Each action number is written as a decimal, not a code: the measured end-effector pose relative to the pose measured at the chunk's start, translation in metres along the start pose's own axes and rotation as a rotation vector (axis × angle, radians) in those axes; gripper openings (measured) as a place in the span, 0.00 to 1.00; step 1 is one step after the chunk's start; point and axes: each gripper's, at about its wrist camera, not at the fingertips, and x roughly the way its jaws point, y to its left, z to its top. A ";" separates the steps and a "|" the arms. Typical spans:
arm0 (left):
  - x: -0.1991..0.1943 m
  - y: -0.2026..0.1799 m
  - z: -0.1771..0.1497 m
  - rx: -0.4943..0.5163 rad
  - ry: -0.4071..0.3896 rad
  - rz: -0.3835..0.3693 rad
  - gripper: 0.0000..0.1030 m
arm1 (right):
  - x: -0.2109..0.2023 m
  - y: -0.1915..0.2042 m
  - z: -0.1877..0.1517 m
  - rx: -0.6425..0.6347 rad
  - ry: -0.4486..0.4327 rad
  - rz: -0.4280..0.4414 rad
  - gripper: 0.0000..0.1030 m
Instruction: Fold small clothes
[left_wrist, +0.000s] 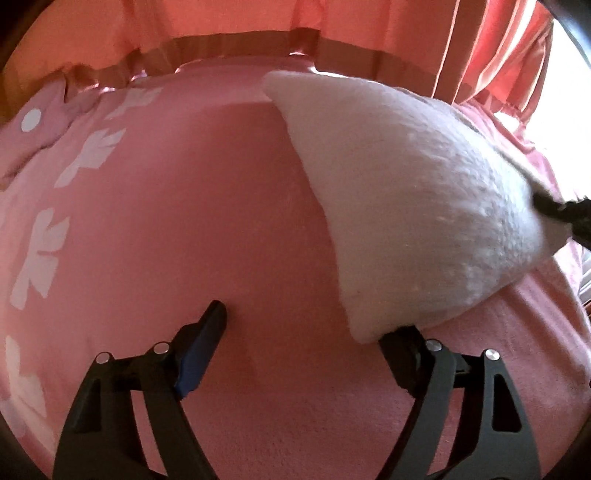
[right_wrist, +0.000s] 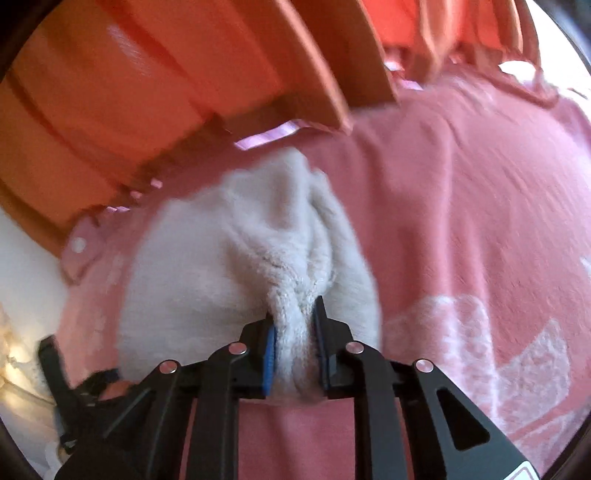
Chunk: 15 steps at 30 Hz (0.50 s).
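A small white fuzzy knit garment (left_wrist: 406, 203) lies on a pink bedspread (left_wrist: 166, 229), right of centre in the left wrist view. My left gripper (left_wrist: 306, 321) stands open just in front of it. Its left finger (left_wrist: 210, 328) rests on bare bedspread, and the garment's lower corner covers the tip of its right finger (left_wrist: 402, 354). In the right wrist view my right gripper (right_wrist: 295, 314) is shut on a bunched edge of the garment (right_wrist: 221, 258), with knit fabric squeezed between the blue pads. That gripper (left_wrist: 561, 214) also shows dark at the garment's right edge in the left wrist view.
The bedspread (right_wrist: 461, 221) carries white flower prints (left_wrist: 40, 254). A pink pillow with a white dot (left_wrist: 37, 122) lies at the far left. An orange wooden headboard (right_wrist: 147, 92) and orange curtains (left_wrist: 498, 55) close off the far side. Bright white bedding (right_wrist: 22, 277) lies at the left.
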 end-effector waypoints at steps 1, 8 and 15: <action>0.000 -0.003 -0.001 0.018 -0.006 0.013 0.77 | 0.011 -0.002 -0.003 -0.003 0.021 -0.018 0.15; -0.041 -0.022 0.000 0.108 -0.096 -0.042 0.76 | -0.018 0.022 -0.007 -0.084 -0.095 -0.066 0.21; -0.085 -0.014 0.037 0.004 -0.203 -0.175 0.85 | -0.060 0.050 0.026 -0.121 -0.228 0.009 0.26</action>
